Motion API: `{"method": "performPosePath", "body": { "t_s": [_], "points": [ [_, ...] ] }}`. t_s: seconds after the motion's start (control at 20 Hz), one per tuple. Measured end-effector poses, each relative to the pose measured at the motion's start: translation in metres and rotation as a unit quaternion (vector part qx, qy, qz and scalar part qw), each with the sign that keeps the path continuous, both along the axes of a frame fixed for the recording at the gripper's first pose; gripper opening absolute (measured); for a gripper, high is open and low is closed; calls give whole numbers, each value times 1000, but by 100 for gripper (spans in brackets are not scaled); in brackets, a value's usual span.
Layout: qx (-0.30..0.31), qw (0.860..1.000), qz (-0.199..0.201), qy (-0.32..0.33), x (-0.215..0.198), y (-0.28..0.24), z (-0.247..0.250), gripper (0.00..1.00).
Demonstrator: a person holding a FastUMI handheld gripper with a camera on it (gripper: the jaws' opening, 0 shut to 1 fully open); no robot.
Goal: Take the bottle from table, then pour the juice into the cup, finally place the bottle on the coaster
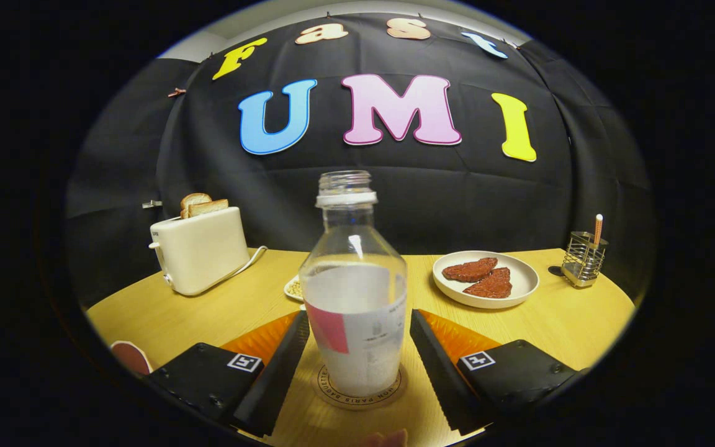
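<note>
Taking the bottle as the landmark: far to its left on the counter stands a toaster with bread slices in its slots, and a small dish peeks out just behind the bottle's left side. The bottle itself stands upright and uncapped on the coaster, partly filled. The gripper is spread wide around it, one finger on each side, with a visible gap to the left finger; on the right I cannot tell if there is contact. The placement looks done or nearly so. The likely trouble is in backing away: a finger catching the bottle's side could tip it and spill through the open neck. To its right sit a plate with two brown pieces and, farther off, a wire holder.
</note>
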State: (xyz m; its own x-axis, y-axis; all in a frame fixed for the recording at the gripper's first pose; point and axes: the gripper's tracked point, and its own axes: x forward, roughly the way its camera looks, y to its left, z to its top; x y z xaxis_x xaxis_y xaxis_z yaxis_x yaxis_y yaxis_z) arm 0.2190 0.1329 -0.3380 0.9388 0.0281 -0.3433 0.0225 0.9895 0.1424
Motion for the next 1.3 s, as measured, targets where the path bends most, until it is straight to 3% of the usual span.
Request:
{"method": "performPosePath", "body": {
  "t_s": [0.7,1.3],
  "points": [
    [-8,1000,24,8,-46,2,16,99],
    [-33,999,3,-18,-125,-52,120,99]
  ]
}}
